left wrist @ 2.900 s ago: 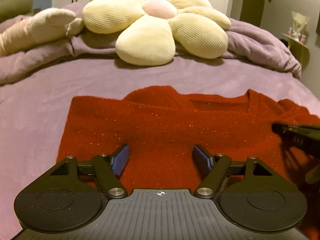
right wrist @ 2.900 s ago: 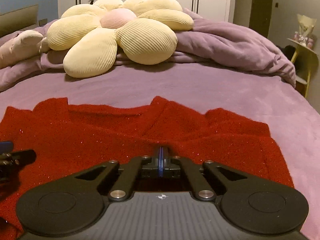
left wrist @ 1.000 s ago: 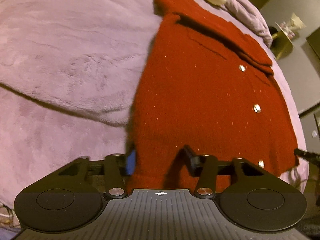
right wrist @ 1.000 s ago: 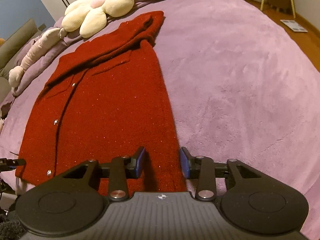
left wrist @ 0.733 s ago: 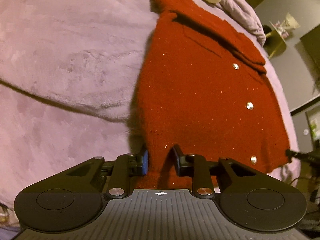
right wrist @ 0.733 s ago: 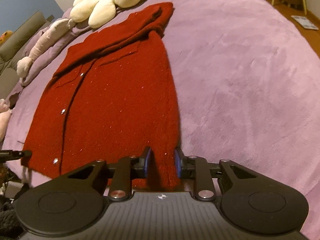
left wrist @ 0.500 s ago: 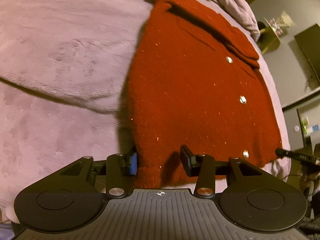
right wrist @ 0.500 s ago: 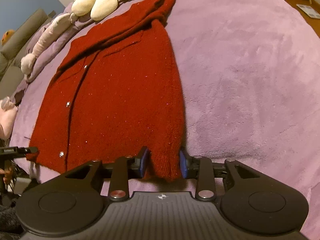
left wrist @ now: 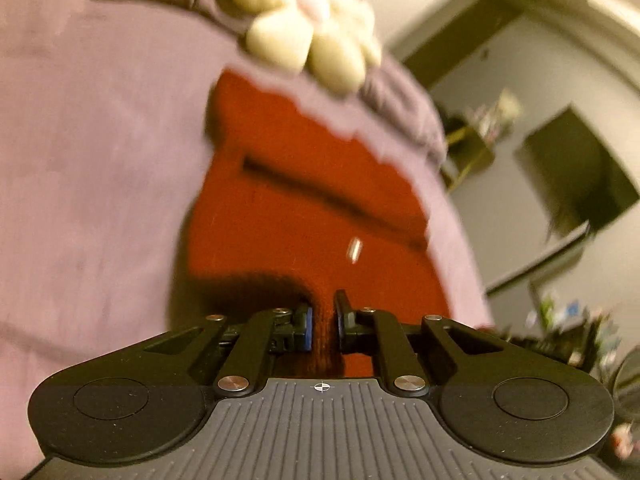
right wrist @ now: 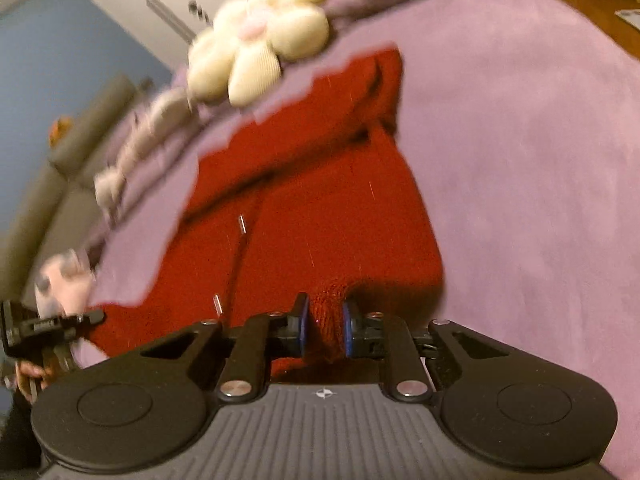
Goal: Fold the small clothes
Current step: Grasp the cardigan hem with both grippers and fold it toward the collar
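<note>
Only your right wrist view shows the left gripper (right wrist: pixel 86 317) at the red cardigan's (right wrist: pixel 320 216) other hem corner. Your right gripper (right wrist: pixel 323 324) and left gripper (left wrist: pixel 322 322) each pinch bunched hem; the cardigan lies on the purple blanket (right wrist: pixel 520 160) below the flower pillow (right wrist: pixel 260 48).

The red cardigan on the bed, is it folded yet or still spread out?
Mostly spread: the red cardigan lies open on the purple bedspread, with both hem corners pinched and raised by the right gripper and left gripper.

Black hand-held gripper (left wrist: pixel 322 326), blue pads (left wrist: pixel 307 328)
</note>
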`<action>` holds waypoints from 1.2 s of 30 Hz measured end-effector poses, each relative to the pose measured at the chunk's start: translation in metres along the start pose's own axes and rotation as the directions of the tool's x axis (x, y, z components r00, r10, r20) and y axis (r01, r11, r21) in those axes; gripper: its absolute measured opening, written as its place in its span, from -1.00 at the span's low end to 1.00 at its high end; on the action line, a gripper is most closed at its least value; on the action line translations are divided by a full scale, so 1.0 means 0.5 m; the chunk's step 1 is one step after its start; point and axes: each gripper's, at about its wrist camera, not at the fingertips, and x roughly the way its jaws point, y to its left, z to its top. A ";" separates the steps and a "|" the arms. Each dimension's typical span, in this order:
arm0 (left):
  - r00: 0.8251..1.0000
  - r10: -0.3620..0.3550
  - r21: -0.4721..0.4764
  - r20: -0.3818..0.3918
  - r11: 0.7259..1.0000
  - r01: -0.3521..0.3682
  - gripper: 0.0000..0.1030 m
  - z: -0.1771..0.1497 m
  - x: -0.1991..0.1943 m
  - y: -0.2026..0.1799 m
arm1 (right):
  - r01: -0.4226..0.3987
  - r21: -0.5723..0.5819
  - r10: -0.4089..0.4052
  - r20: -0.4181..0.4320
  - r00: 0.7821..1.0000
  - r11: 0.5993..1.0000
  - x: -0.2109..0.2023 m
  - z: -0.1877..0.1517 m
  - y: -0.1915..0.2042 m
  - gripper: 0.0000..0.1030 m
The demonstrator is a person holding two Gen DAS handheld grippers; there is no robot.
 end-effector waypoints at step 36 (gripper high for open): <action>0.962 0.264 0.120 0.067 0.955 -0.271 -0.47 0.161 0.310 0.089 | 0.334 -0.248 -0.282 0.222 0.933 0.909 0.293 0.186 -0.027 -0.44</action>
